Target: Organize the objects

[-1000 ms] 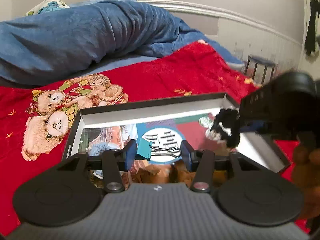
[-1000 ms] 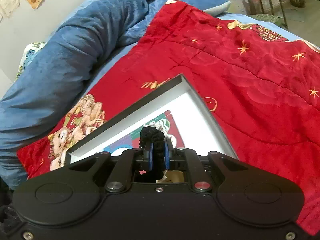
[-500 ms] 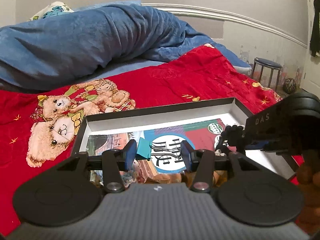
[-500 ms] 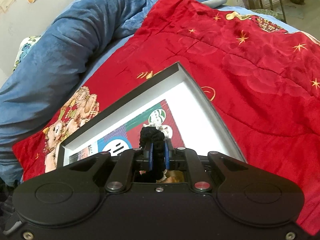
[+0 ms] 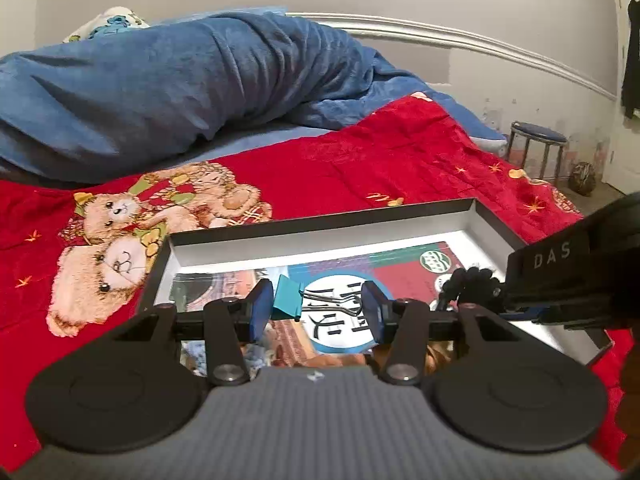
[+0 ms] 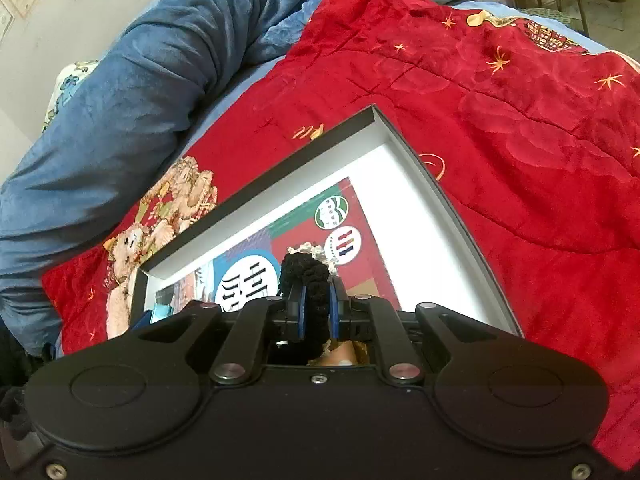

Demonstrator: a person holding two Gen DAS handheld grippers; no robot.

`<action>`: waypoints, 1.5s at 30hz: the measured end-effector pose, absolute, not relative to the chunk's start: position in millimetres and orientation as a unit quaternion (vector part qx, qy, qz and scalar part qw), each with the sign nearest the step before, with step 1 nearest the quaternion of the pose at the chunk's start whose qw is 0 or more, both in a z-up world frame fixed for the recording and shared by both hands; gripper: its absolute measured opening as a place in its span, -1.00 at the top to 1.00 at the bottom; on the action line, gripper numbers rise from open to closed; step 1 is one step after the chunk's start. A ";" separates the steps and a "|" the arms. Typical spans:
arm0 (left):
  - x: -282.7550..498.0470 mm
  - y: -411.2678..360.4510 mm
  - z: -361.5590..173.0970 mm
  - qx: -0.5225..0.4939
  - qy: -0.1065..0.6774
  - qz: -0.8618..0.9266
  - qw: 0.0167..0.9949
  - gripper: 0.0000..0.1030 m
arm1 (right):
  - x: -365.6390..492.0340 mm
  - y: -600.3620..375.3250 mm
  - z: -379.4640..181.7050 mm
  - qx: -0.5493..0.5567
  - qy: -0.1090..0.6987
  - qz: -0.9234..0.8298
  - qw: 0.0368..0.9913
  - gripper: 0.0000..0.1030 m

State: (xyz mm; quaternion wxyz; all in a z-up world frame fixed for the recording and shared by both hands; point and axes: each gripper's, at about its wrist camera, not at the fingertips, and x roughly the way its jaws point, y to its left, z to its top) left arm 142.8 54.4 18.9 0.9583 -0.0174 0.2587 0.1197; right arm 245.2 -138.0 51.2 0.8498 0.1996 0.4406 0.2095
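A shallow black-rimmed box [image 5: 320,220] with a white inside lies on the red blanket and holds a colourful printed card [image 5: 400,268]. My left gripper [image 5: 316,310] is open over the box, and a teal binder clip [image 5: 287,297] sits between its fingers, close to the left pad. My right gripper [image 6: 318,306] is shut on a black knitted hair tie [image 6: 306,276] with a white trim, held above the card at the box's right part. It also shows in the left wrist view [image 5: 470,282]. The box also shows in the right wrist view [image 6: 420,168].
The red blanket [image 5: 360,168] with teddy bear prints [image 5: 120,248] covers the bed. A rolled blue blanket [image 5: 180,80] lies along the back. A blue stool [image 5: 536,148] stands on the floor beyond the bed's right edge.
Both grippers tilted and shifted slightly over the box. The right gripper still holds the hair tie. The binder clip stays between the open left fingers.
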 end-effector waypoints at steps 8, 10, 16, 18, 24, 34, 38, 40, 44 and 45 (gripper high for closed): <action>143.9 54.6 20.9 -0.012 0.255 0.105 0.961 -0.50 | 242.7 -149.9 51.6 0.223 0.438 0.224 0.842 0.23; 140.4 53.8 25.3 -0.009 0.246 0.101 0.964 -0.58 | 239.4 -154.0 59.6 0.223 0.430 0.237 0.842 0.06; 118.9 51.0 56.7 -0.023 0.195 0.090 0.976 -0.69 | 212.7 -169.8 103.2 0.202 0.362 0.287 0.864 -0.42; 108.2 48.7 65.3 -0.024 0.187 0.083 0.979 -0.72 | 201.6 -175.7 113.0 0.194 0.342 0.297 0.870 -0.50; 65.6 26.2 73.1 0.004 0.199 0.070 0.978 -0.73 | 180.2 -192.4 106.8 0.191 0.365 0.318 0.854 -0.48; 13.9 -35.2 9.1 0.075 0.248 0.032 0.965 -0.72 | 159.6 -207.8 71.2 0.173 0.415 0.328 0.831 -0.43; 25.6 -52.8 -10.1 0.091 0.263 0.039 0.960 -0.65 | 163.5 -214.7 60.3 0.179 0.432 0.310 0.828 -0.43; 33.5 -52.3 -18.2 0.077 0.289 0.039 0.954 -0.50 | 167.1 -217.0 54.5 0.184 0.438 0.303 0.826 -0.43; 41.1 -42.1 -25.4 0.033 0.312 0.022 0.949 0.17 | 173.2 -214.5 45.3 0.186 0.452 0.292 0.822 -0.36; 42.1 -42.5 -25.6 0.036 0.315 0.022 0.948 0.21 | 173.1 -212.3 44.0 0.184 0.455 0.292 0.821 -0.35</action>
